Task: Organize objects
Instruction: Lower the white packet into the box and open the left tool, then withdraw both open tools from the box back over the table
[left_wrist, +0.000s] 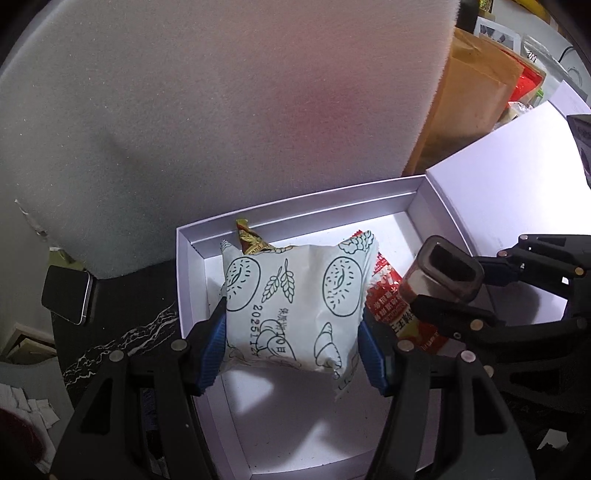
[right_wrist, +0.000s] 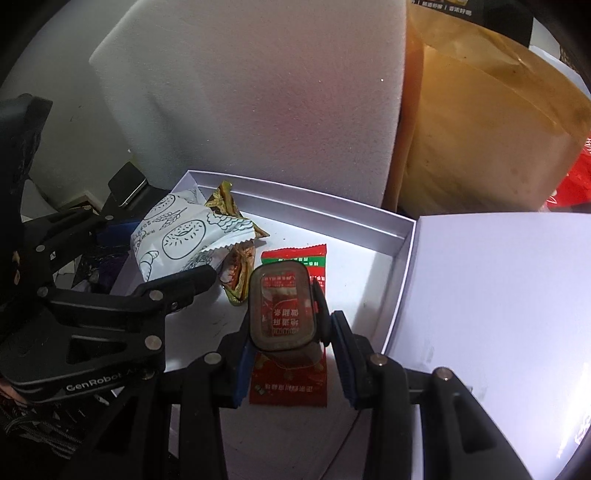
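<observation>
My left gripper (left_wrist: 292, 308) is shut on a white bread packet (left_wrist: 291, 280) printed with doodles, its blue pads pressing on both sides. It hangs over the left part of an open white box (left_wrist: 295, 206). My right gripper (right_wrist: 291, 328) is shut on a small clear square jar (right_wrist: 282, 306) with a dark rim, held above a red sachet (right_wrist: 288, 387) lying on the box floor. A gold-wrapped sweet (right_wrist: 225, 199) lies behind the packet (right_wrist: 177, 232). In the left wrist view the right gripper (left_wrist: 448, 282) and the jar (left_wrist: 452, 264) show at right.
The box's white lid (right_wrist: 498, 295) lies open to the right. A large pale foam slab (left_wrist: 221, 110) stands behind the box, with a brown paper bag (left_wrist: 469, 92) beside it. A dark phone (left_wrist: 66, 293) lies on the dark marbled table (left_wrist: 129, 332) to the left.
</observation>
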